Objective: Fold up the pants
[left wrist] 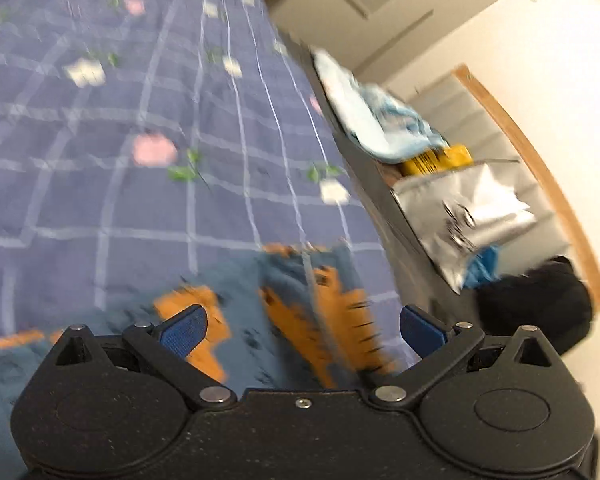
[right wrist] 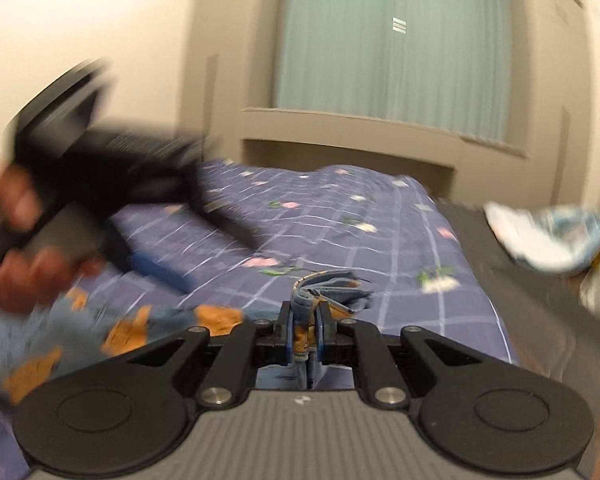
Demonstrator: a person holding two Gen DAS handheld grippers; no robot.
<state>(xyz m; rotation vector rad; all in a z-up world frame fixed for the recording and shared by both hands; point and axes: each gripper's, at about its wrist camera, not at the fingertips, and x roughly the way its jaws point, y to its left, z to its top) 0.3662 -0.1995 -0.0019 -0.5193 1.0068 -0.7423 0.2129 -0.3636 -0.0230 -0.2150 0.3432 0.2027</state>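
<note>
The right gripper (right wrist: 305,330) has its jaws clenched on a bunched edge of the pants (right wrist: 168,322), which trail off to its left across the bed (right wrist: 440,280). The left gripper (left wrist: 304,326) hangs with jaws released, blue-and-orange cloth lying between and beneath them. This looks like the pick-up before a fold; next the left jaws need to pinch a matching edge

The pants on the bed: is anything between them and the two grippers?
Nothing visible. The right gripper already pinches a bunch of the pants; the left gripper hangs open right above them, with only the blue bedspread beyond.
</note>
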